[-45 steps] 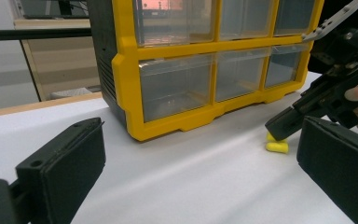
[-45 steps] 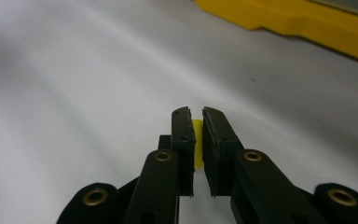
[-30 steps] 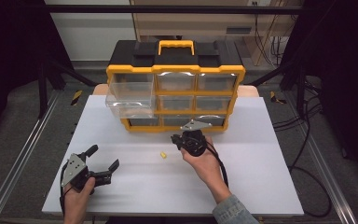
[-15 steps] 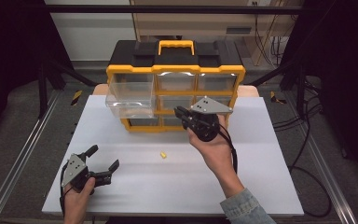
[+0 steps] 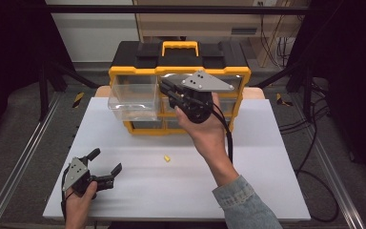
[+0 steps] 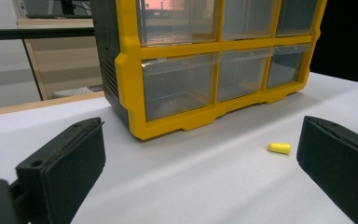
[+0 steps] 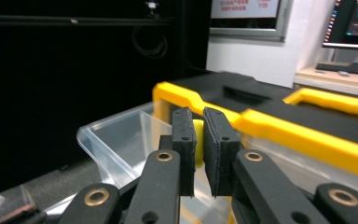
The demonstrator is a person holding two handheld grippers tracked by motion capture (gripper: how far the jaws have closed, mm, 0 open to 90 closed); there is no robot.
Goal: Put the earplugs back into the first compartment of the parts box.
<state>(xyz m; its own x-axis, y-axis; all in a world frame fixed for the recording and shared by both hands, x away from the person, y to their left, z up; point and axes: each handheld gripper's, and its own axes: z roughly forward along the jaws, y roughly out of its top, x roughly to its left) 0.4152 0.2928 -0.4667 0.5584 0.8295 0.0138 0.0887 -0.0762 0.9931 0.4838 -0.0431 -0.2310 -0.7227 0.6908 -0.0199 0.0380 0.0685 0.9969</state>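
The white tabletop (image 5: 267,191) carries a yellow and black drawer cabinet (image 5: 228,71) at its far side, the cabinet's lower right drawers hidden behind the raised hand in the high view. Its upper left clear drawer (image 5: 131,98) is pulled out toward the person; what lies inside is hard to make out through the plastic. The right gripper (image 5: 167,90) is held up in front of the cabinet, just beside the open drawer, its jaws pinched on a small yellow piece (image 7: 198,135), most of which is covered by the pads in the right gripper view. The left gripper (image 5: 107,164) rests low near the tabletop's front left corner, jaws spread wide around nothing. A second yellow piece (image 5: 167,158) lies alone on the tabletop between the two grippers, well apart from the cabinet.
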